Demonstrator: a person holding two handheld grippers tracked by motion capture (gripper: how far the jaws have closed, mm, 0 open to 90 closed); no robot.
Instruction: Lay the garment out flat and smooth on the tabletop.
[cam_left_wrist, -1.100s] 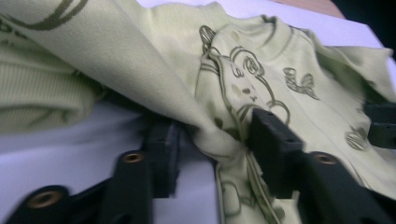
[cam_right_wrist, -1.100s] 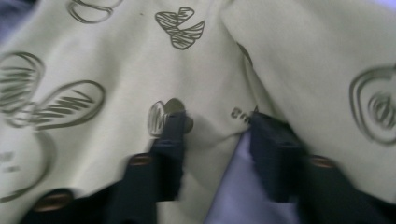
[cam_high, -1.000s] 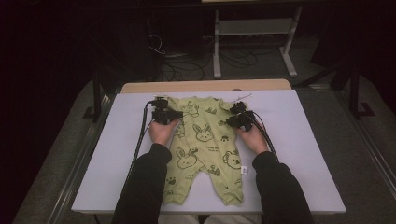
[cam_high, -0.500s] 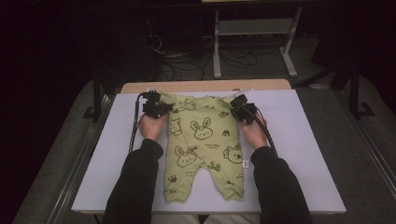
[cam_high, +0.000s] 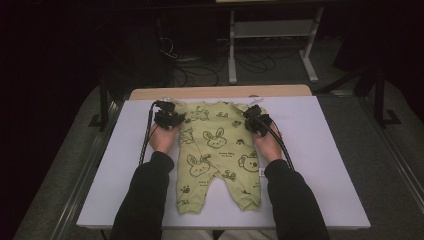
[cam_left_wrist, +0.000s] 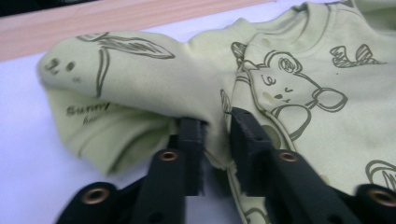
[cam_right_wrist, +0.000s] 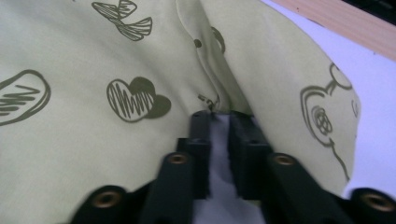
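Romper (cam_high: 216, 150) between both tongs (slightly parted)

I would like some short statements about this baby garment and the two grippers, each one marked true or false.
1. The green baby romper lies spread flat on the white table. True.
2. The left gripper has a fold of cloth between its jaws. True.
3. The romper is printed with stars. False: with rabbits and bears.
4. The right gripper is at a leg cuff. False: it is near the sleeve, at the romper's far end.
5. Both legs point toward the person. True.
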